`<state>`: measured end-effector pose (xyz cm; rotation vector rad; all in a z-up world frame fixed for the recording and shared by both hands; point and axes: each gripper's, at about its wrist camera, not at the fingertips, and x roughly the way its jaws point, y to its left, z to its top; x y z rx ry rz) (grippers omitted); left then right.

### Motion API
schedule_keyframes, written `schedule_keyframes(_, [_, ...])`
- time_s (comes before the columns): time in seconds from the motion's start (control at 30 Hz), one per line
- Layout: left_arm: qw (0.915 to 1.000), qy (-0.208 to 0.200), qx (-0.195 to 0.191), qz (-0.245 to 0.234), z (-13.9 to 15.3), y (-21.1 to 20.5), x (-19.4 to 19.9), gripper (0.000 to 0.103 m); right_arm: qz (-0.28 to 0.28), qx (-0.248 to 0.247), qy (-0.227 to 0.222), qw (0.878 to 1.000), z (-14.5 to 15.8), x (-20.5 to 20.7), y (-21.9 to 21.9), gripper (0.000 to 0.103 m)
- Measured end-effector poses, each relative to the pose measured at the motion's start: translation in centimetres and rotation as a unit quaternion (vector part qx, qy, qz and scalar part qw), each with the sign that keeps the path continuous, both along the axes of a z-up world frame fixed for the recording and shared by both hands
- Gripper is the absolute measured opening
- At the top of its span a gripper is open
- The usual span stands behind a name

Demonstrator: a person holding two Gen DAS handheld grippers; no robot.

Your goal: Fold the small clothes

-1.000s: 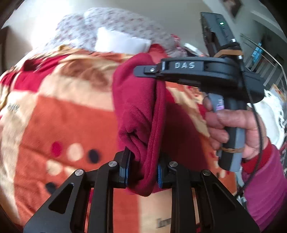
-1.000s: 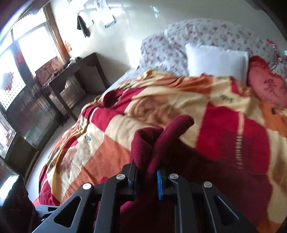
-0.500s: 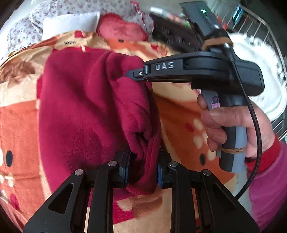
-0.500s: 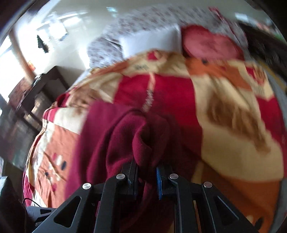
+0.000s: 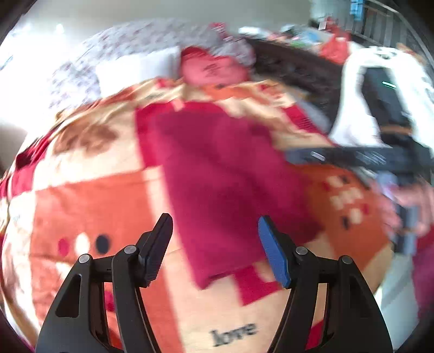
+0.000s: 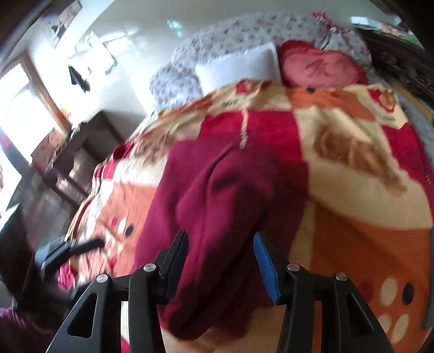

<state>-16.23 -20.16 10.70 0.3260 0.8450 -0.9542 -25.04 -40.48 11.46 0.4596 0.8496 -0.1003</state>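
Observation:
A dark red fleece garment (image 5: pixel 225 179) lies on the patterned blanket (image 5: pixel 95 206), spread long and flat in the left wrist view. In the right wrist view the garment (image 6: pixel 217 206) looks thicker and rumpled near the fingers. My left gripper (image 5: pixel 215 244) is open and empty, just above the garment's near edge. My right gripper (image 6: pixel 221 260) is open, its jaws on either side of the garment's near fold without pinching it. The right gripper shows blurred at the right of the left wrist view (image 5: pixel 352 157).
The blanket (image 6: pixel 352 173) covers a bed. A white pillow (image 6: pixel 238 65), a red heart cushion (image 6: pixel 322 68) and floral pillows (image 6: pixel 244 32) lie at the head. A dark wooden desk (image 6: pixel 76 152) stands left of the bed. A railing (image 5: pixel 379 16) is at the far right.
Both grippers have opened and let go of the garment. It now lies on the blanket. Both grippers have pulled back a little; the views are motion-blurred.

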Motion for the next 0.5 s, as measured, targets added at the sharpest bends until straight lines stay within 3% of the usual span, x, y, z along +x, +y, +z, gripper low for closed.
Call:
schedule_keyframes(0.1, [0.9995, 0.02, 0.013, 0.019, -2.1, 0.0, 0.9, 0.066, 0.007, 0.009, 0.018, 1.0, -2.0, 0.3, 1.7, 0.044])
schedule_keyframes(0.13, [0.9993, 0.024, 0.02, 0.02, -2.7, 0.0, 0.9, 0.066, 0.005, -0.013, 0.025, 1.0, -2.4, 0.2, 2.3, 0.026])
schedule_keyframes(0.17, [0.9991, 0.026, 0.026, 0.019, -3.2, -0.2, 0.8, 0.066, -0.004, -0.026, 0.026, 0.999, -2.6, -0.1, 2.4, 0.02])
schedule_keyframes(0.3, [0.9987, 0.033, 0.036, 0.01, -4.6, -0.5, -0.5, 0.066, -0.038, -0.044, 0.04, 0.998, -4.2, -1.0, 0.8, 0.018])
schedule_keyframes(0.37, [0.9984, 0.027, 0.05, 0.009, -4.9, -1.0, -1.2, 0.066, -0.048, -0.009, 0.056, 0.997, -5.9, -1.2, -0.1, 0.018])
schedule_keyframes(0.5, [0.9995, 0.007, 0.029, 0.014, -3.2, -0.4, -1.2, 0.066, -0.048, 0.034, 0.015, 0.998, -3.8, -2.6, -1.1, 0.024])
